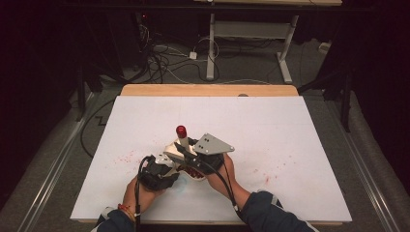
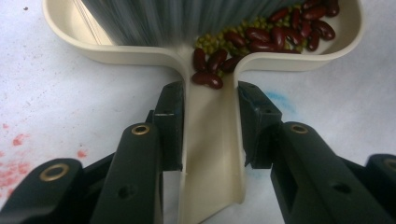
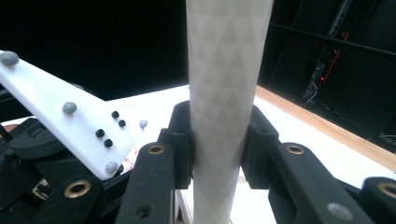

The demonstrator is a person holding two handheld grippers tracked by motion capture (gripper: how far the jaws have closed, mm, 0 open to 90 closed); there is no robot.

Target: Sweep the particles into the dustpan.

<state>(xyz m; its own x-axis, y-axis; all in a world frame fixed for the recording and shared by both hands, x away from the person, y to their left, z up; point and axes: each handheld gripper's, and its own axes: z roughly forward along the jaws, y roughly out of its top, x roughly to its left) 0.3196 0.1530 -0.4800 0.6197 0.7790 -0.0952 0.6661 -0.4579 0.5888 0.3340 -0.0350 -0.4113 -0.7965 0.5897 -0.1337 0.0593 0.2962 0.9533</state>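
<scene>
While the left claw (image 2: 210,126) clamps the cream dustpan (image 2: 212,154) handle holding beans (image 2: 261,39), the right claw (image 3: 217,140) grips the upright brush handle (image 3: 226,84).

A lab or test room. Loose cables (image 1: 159,58) sprawl over grey floor (dark all round) beyond the white tabletop (image 1: 290,145). A metal-legged desk (image 1: 251,29) stands behind.

Beans (image 2: 261,39) lie in the dustpan (image 2: 212,154), right of the brush bristles (image 2: 173,21).
</scene>
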